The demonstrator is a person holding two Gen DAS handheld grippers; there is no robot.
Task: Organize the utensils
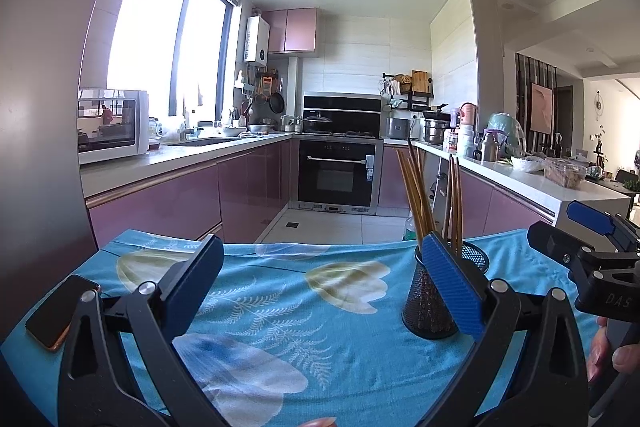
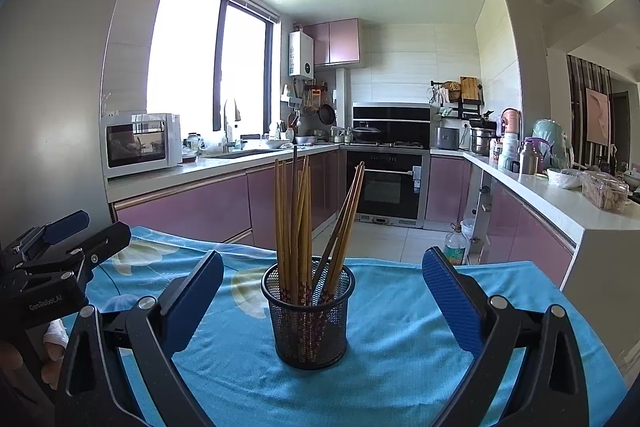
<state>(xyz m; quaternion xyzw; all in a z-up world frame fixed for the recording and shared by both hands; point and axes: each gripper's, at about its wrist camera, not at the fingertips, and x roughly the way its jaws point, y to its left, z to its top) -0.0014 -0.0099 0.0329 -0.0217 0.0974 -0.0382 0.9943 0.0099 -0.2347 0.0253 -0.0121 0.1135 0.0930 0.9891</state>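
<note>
Chopsticks: light, stiff, slippery, standing in mesh cup; pinching upper shafts looks best. Left gripper and right gripper both gaping wide, holding nothing.

Table under blue floral cloth, mesh holder standing on it, apparently a phone at the left edge

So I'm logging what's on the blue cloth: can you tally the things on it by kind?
Mesh cups: 1
Chopstick bundles (in the cup; sticks overlap too much to count): 1
Phones: 1
Total: 3, all on the cloth. Neither open gripper, left or right, holds any.
</note>
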